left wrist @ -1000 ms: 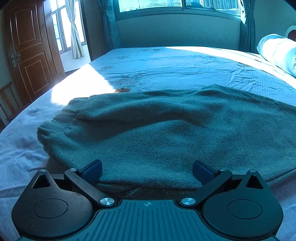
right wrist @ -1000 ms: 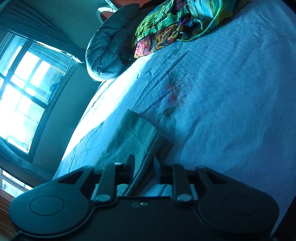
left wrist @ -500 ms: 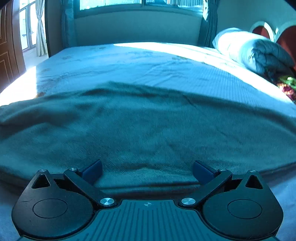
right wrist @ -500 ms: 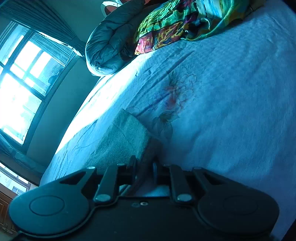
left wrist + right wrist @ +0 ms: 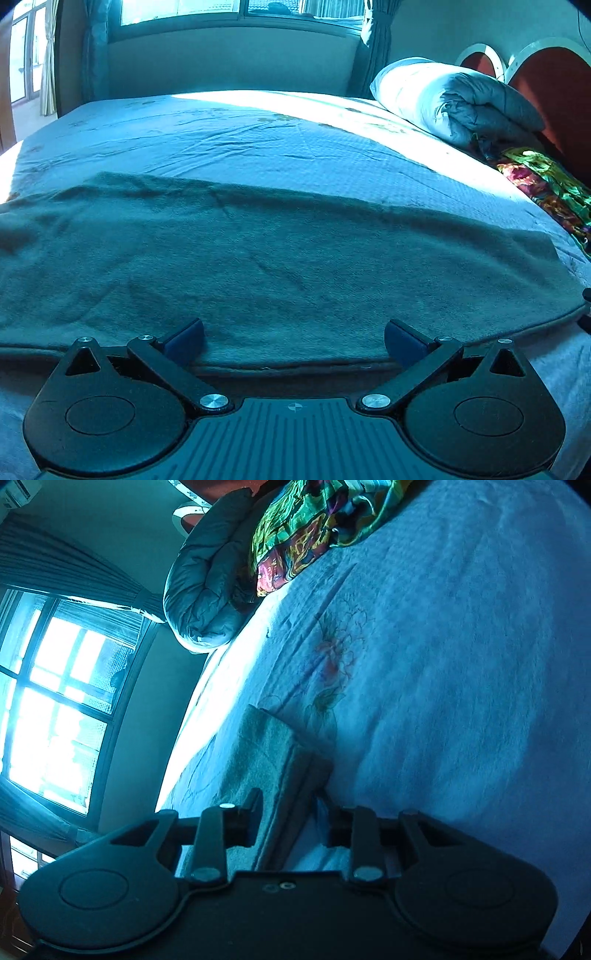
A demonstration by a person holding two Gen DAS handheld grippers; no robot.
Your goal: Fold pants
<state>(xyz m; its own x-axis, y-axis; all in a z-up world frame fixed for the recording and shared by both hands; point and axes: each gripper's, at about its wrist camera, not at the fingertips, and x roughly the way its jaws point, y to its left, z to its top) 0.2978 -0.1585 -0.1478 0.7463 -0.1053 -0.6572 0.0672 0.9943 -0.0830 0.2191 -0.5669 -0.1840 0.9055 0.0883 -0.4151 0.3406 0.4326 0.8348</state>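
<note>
On the bed (image 5: 258, 147) we see the pants (image 5: 280, 266) spread flat; they look soft, limp and light, so we judge a hem corner best to take. Our left claw (image 5: 294, 341) is released. Our right claw (image 5: 288, 818) is opening around the hem.

L cam: we look low across the pants (image 5: 280, 266) toward the window; R cam, rolled, shares their end (image 5: 266, 753).
</note>
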